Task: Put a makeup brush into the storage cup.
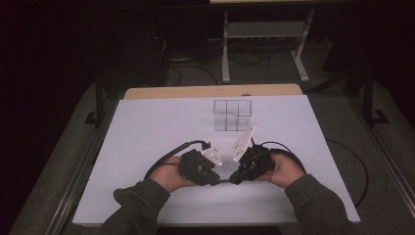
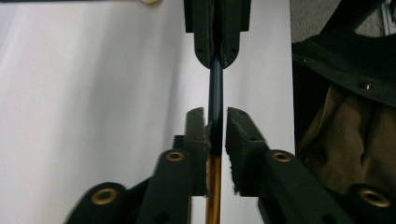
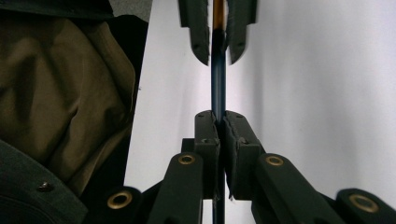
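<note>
While both tools [image 1: 223,180] pinch it, the thin glossy rod [image 2: 215,88] spans them.

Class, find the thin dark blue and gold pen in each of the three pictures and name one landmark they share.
High view: the pen is barely visible, low centre, between the two hand-held grippers.
Left gripper view: upright at centre, running between both pairs of jaws.
Right gripper view: upright at centre, likewise.
Shared landmark: the white table top.

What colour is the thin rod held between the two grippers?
The rod is dark blue with a gold-brown end, clearest in the left gripper view.
</note>
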Tool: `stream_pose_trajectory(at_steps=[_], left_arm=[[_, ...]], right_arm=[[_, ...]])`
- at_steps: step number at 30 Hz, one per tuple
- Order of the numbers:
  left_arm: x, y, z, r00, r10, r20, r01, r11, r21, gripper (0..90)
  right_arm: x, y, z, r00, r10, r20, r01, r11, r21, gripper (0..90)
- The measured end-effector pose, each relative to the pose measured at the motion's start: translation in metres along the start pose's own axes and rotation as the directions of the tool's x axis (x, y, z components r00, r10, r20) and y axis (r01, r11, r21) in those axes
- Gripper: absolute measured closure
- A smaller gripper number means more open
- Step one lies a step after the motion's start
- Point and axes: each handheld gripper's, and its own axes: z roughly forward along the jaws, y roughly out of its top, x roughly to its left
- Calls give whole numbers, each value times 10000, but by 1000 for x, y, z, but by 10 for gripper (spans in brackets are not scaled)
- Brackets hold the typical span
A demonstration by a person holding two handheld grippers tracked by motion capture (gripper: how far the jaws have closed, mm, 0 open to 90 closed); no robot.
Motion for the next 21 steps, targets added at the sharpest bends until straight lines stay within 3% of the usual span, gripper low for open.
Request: stream_pose_trajectory(at_steps=[12,16,21], left_arm=[[5,-23,-15,9971,-759,-60,754,9955,-570,670],[6,-29,-17,9955,-947,-27,943,9934,-653,703],[7,-30,-18,9963,-860,74,862,9944,-619,774]], right_arm=[[5,-8,-8,9988,8,496,19,9985,-542,838],[6,-11,-9,9979,-9,643,53,9976,-685,838],[6,-10,-10,9974,-38,726,90,9974,-717,838]])
